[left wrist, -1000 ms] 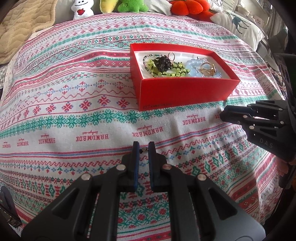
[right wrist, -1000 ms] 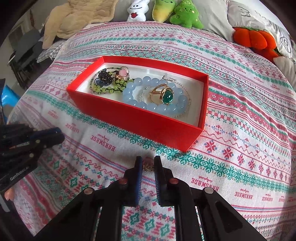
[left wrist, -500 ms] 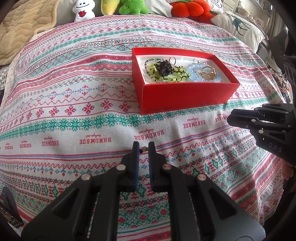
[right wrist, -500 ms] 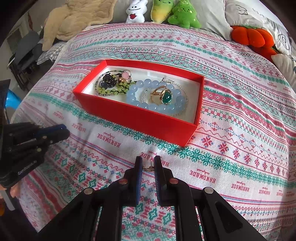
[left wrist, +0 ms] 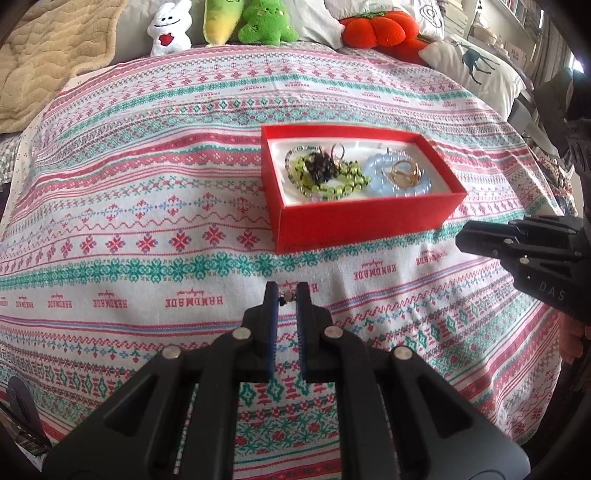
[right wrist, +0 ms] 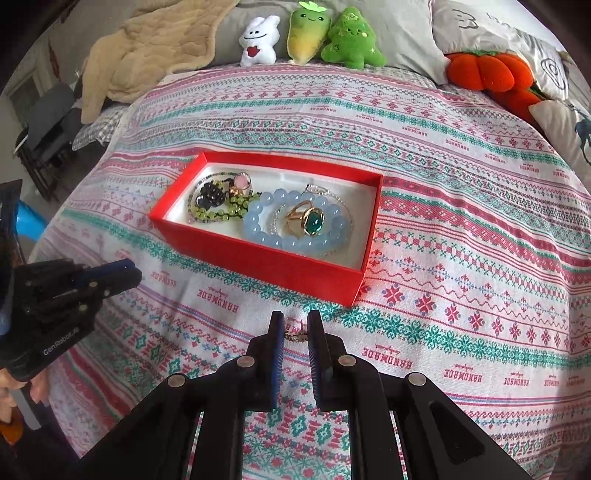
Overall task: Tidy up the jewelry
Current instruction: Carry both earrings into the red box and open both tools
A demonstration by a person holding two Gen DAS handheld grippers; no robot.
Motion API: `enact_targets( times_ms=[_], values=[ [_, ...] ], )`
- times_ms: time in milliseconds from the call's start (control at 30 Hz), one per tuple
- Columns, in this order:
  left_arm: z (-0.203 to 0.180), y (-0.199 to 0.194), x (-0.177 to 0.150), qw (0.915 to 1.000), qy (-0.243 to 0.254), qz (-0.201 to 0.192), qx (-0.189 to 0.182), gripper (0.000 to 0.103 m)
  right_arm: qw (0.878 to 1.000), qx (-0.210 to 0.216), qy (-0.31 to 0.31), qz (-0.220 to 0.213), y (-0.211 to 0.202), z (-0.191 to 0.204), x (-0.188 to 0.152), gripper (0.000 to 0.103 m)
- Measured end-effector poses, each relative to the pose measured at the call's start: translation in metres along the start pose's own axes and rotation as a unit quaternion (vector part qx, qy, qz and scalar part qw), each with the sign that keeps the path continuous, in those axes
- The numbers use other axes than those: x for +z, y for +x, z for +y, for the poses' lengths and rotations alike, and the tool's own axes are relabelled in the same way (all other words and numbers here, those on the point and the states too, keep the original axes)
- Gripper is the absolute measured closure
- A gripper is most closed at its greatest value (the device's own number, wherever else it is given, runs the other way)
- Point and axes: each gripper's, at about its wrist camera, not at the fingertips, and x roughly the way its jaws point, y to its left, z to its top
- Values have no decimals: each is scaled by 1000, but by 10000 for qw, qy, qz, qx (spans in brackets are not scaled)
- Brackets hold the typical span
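A red box [left wrist: 365,221] with a white lining lies on the patterned bedspread. In it are a green bead bracelet [left wrist: 343,182], a pale blue bead bracelet [right wrist: 258,225] and a gold ring with a green stone [right wrist: 308,220]. My left gripper [left wrist: 287,291] hovers in front of the box, shut on a tiny dark earring [left wrist: 283,296] at its tips. My right gripper [right wrist: 295,321] is shut on a small gold earring [right wrist: 295,335], just short of the box's near right corner. Each gripper also shows side-on in the other's view: right gripper [left wrist: 480,236], left gripper [right wrist: 118,271].
The bedspread [right wrist: 461,206] has red and green bands. Plush toys [right wrist: 314,33], an orange plush [right wrist: 484,72] and pillows line the far edge. A beige blanket [left wrist: 40,55] lies at the far left. A person's fingers [right wrist: 22,391] hold the left gripper's handle.
My right gripper has risen a little with the gold earring, so the box looks smaller and farther off. The left gripper has stayed about where it was, still shut on its earring.
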Motion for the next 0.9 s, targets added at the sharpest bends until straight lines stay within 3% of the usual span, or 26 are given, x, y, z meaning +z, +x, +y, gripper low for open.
enact_targets(
  times_ms=[467, 900],
  values=[
    [-14, -5, 39, 9994, -13, -356, -22, 93, 9995, 20, 147, -267, -18, -2, 18, 90],
    [-54, 28, 71, 9989, 98, -419, -197, 92, 9979, -43, 504, -404, -18, -29, 31, 90]
  ],
)
